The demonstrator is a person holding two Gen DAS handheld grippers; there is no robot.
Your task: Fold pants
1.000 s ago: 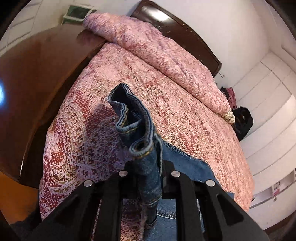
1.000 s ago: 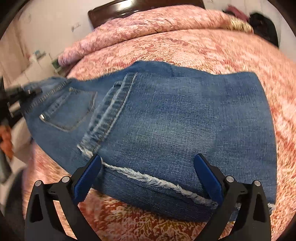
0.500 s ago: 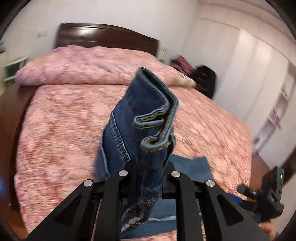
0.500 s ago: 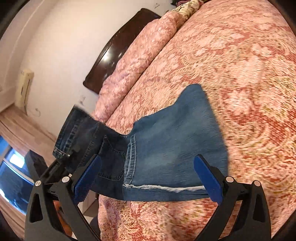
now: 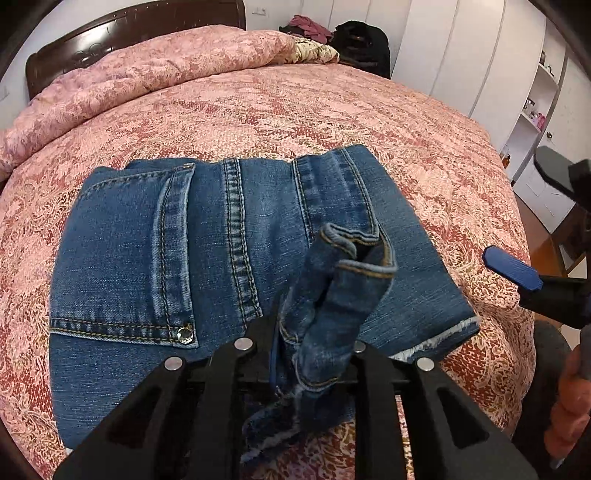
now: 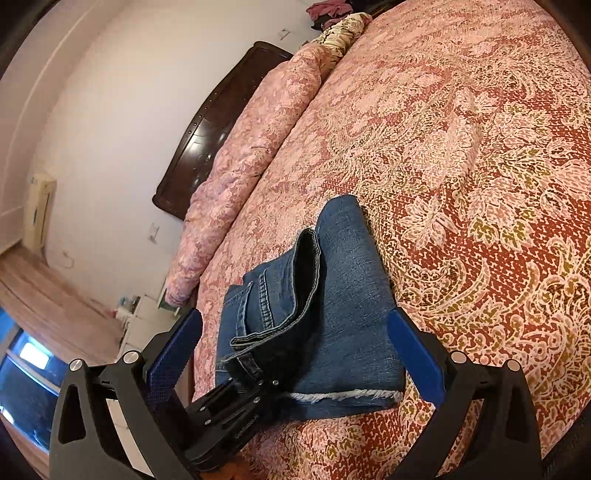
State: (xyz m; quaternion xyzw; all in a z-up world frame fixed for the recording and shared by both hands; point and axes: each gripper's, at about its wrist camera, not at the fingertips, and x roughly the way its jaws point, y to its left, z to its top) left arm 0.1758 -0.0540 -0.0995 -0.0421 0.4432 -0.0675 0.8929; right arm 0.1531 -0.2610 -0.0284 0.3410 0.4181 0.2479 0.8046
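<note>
Blue denim pants (image 5: pixel 229 240) lie folded on the pink bedspread (image 5: pixel 258 110), back pocket up, frayed hem toward me. My left gripper (image 5: pixel 314 332) is low over the near edge with a bunched piece of waistband (image 5: pixel 343 273) standing between its fingers; its jaws are opening, and the cloth is still pinched. In the right wrist view the left gripper (image 6: pixel 236 417) grips the upper layer of the pants (image 6: pixel 351 295). My right gripper (image 6: pixel 295 350) hovers open above the bundle, holding nothing. It also shows at the right edge of the left wrist view, as the right gripper (image 5: pixel 532 221).
A rolled pink duvet (image 5: pixel 147 70) and dark wooden headboard (image 5: pixel 122 26) lie at the far end of the bed. Dark clothes (image 5: pixel 362 40) are piled at the far corner by white wardrobe doors (image 5: pixel 461 55). A hand (image 5: pixel 569 406) shows at the lower right.
The left gripper swung across the bed with the waistband and came down, laying the upper part of the pants over the legs. The right gripper rolled and drew back from the hem.
</note>
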